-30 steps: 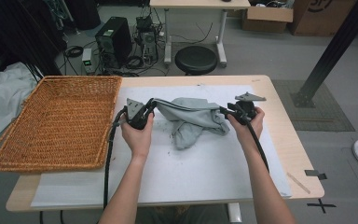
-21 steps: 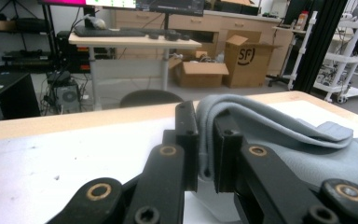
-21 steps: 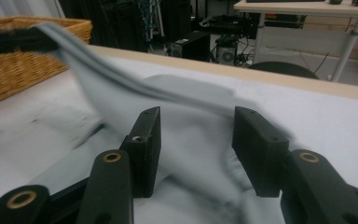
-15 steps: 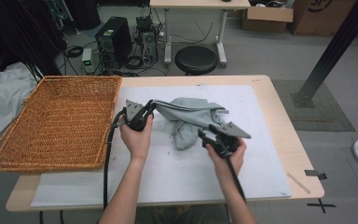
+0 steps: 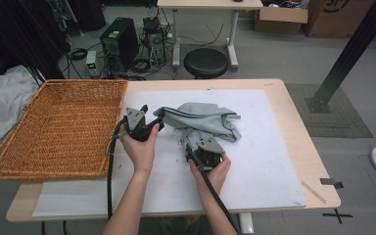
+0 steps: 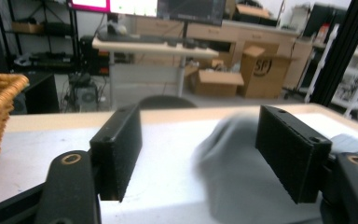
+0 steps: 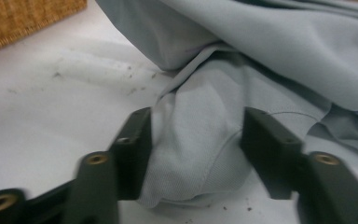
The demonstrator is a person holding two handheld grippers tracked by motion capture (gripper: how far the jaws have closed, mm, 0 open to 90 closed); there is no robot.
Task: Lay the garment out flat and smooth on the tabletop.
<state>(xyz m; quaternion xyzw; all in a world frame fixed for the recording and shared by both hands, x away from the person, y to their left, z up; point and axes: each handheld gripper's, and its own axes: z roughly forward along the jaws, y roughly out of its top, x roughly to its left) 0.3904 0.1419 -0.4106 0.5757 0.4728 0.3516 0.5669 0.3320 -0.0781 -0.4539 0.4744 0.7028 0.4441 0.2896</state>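
A crumpled grey garment (image 5: 203,125) is spread on the white mat (image 5: 269,161) in the middle of the table, right of the wicker basket (image 5: 58,129). The left gripper (image 5: 149,128) is held at the garment's left edge; its jaws have just been opening and are seen well apart, nothing gripped. The right gripper (image 5: 198,147) is set at the garment's near edge, its jaws parted around a lobe of fabric that is not visibly pinched.
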